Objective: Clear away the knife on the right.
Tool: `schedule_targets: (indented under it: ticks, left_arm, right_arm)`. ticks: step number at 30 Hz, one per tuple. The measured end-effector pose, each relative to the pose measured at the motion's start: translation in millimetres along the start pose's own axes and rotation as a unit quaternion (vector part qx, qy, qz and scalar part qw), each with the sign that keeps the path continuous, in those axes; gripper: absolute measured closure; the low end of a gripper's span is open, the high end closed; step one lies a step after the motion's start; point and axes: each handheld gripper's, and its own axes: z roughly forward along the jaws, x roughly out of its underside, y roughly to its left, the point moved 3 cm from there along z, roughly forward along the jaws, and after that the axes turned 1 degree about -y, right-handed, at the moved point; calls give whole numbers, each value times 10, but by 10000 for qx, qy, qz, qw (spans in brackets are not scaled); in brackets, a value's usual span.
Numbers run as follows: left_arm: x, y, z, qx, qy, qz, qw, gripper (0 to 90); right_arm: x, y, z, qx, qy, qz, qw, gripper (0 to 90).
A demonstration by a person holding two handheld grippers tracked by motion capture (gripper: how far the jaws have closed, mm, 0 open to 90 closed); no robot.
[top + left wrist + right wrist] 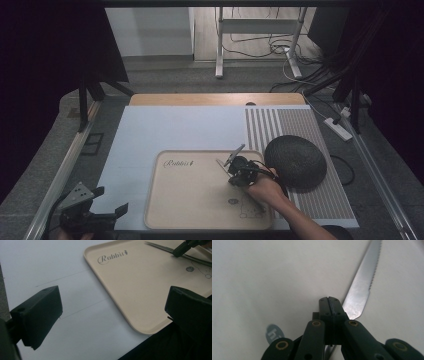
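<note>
Progress: work in hand appears to be handling a knife [362, 287] on the tray [200, 200]. Right claw [235, 161] is over the tray's far-right part, jaws pressed together on the knife; the serrated blade runs out ahead of the jaws in the right gripper view. High view shows the knife as a thin grey bar by that claw. Cannot tell whether the blade rests on the tray or is lifted off it. Judgement: grasp is made; carry and set-down, wherever intended, are left to do.

Left claw [111, 200] sits idle at the near-left corner, jaws wide apart, nothing between them, off the tray's left edge.

Surface: white board [175, 130] covers most of it; striped mat [290, 125] on the right w/ a dark dome-shaped thing [295, 161] on it, touching or just beside the tray's right rim. Tray is beige, printed "Rabbit" at far-left, small drawing near the right.

Room: grey floor, white desk legs [220, 45] and loose cables [280, 50] at back, power strip [339, 128] at right, dark drapes both sides.
</note>
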Motion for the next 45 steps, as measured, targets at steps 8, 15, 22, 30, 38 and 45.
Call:
schedule_targets:
  ticks: [8,15,22,30,38,45]
  left_arm:
    - [-1,-3,0,1,2,18,10000,16]
    - [-1,-5,0,-6,1,22,10000,16]
    - [0,-3,0,1,3,19,10000,16]
    - [-2,-3,2,-1,6,20,10000,16]
    - [-6,-2,8,5,16,18,10000,16]
    - [-5,3,6,20,11,2,10000,16]
  right_arm:
    - [180,-146,-96,106,40,326,9994,899]
    - [284,-203,-149,35,67,535,9985,899]
    - [361,-218,-185,-6,85,639,9979,899]
    - [494,-262,-255,46,152,780,9968,899]
    - [529,-279,-279,66,218,848,9961,897]
    - [490,-278,-321,-71,41,957,9954,825]
